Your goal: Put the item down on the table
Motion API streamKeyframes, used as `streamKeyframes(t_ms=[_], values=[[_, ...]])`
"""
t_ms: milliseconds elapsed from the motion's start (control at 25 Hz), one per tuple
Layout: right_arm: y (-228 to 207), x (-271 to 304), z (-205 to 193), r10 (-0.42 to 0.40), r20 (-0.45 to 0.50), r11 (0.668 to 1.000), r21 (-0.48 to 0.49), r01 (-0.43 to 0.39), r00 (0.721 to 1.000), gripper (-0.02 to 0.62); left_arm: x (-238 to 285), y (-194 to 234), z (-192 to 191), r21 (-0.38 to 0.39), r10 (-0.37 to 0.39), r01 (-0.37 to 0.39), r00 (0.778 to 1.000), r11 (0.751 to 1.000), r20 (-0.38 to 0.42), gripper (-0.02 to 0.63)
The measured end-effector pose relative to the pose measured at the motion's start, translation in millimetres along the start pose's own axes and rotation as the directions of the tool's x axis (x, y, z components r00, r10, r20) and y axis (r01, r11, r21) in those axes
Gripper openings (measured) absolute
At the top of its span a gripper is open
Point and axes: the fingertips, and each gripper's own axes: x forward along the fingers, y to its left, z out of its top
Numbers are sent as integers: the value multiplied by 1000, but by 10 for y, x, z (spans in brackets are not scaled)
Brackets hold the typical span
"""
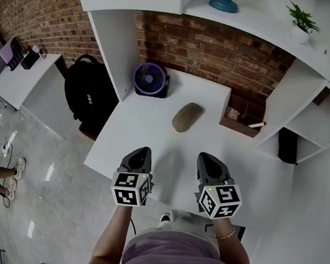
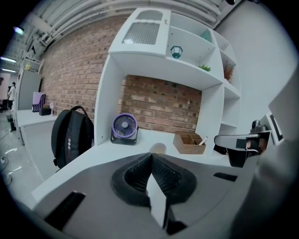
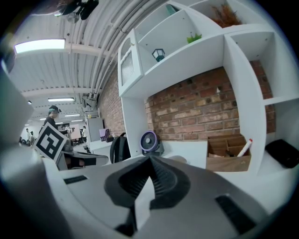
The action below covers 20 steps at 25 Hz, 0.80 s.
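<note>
A tan, oval, stone-like item (image 1: 187, 117) lies on the white table (image 1: 153, 133), well beyond both grippers; its top edge peeks over the jaws in the left gripper view (image 2: 158, 148). My left gripper (image 1: 140, 153) hovers over the table's near part, its jaws pressed together with nothing between them. My right gripper (image 1: 208, 160) is beside it, also shut and empty. In the left gripper view (image 2: 150, 172) and the right gripper view (image 3: 149, 173) the ribbed pads meet in a closed seam.
A purple fan (image 1: 151, 79) stands at the table's back left. A wooden tray (image 1: 241, 120) with a marker sits at the back right. A black backpack (image 1: 88, 96) leans by the left partition. White shelves (image 1: 226, 14) overhang the desk.
</note>
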Motion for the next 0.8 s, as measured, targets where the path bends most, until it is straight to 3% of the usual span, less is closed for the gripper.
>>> streamKeyframes(t_ms=[400, 800], values=[[57, 22, 15, 14, 12, 1000, -15, -14, 1000, 0, -31, -20, 44, -28, -14, 15, 1000, 999, 15, 2], [-4, 56, 22, 13, 11, 1000, -17, -13, 1000, 0, 33, -68, 38, -7, -18, 18, 1000, 1000, 5, 2]])
